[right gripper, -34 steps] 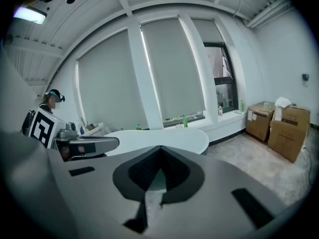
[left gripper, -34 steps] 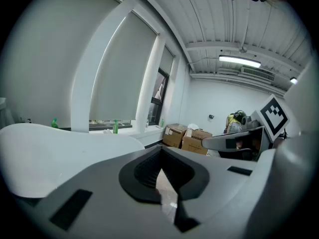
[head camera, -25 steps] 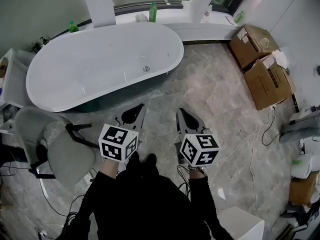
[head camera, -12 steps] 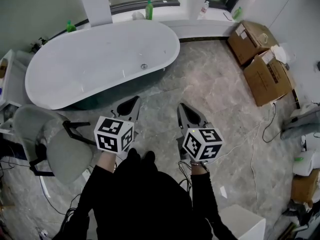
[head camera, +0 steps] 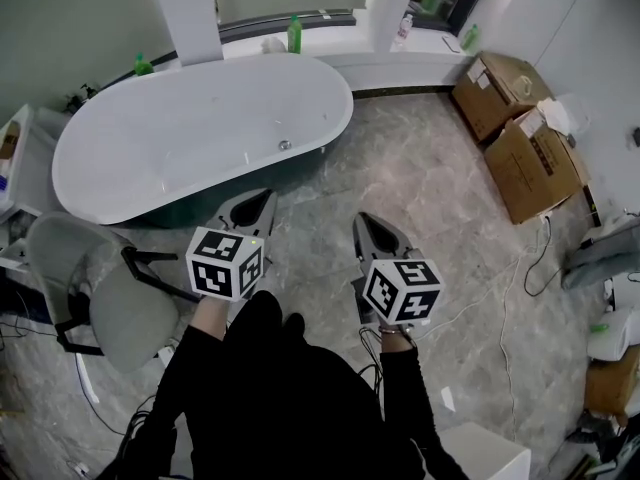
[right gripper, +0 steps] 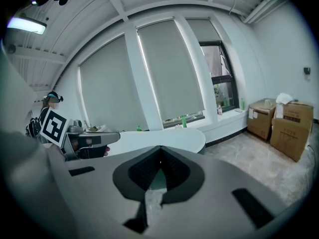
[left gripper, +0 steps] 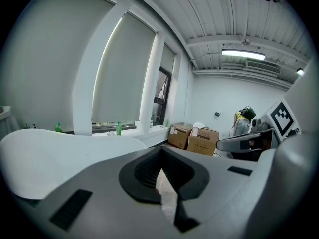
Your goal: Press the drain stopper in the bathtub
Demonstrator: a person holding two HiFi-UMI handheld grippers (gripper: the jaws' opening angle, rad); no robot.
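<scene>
Over the last second the left tool, clenched and empty, has edged toward the bathtub, whose stopper lies at its 1 o'clock, well apart; the right tool, likewise clenched and empty, trails, so pressing appears not yet begun.

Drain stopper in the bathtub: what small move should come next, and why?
Probably carry the left gripper forward over the bathtub rim toward the drain stopper. It and the right gripper hang over the floor short of the bathtub, jaws shut, empty; the left is nearer.
</scene>
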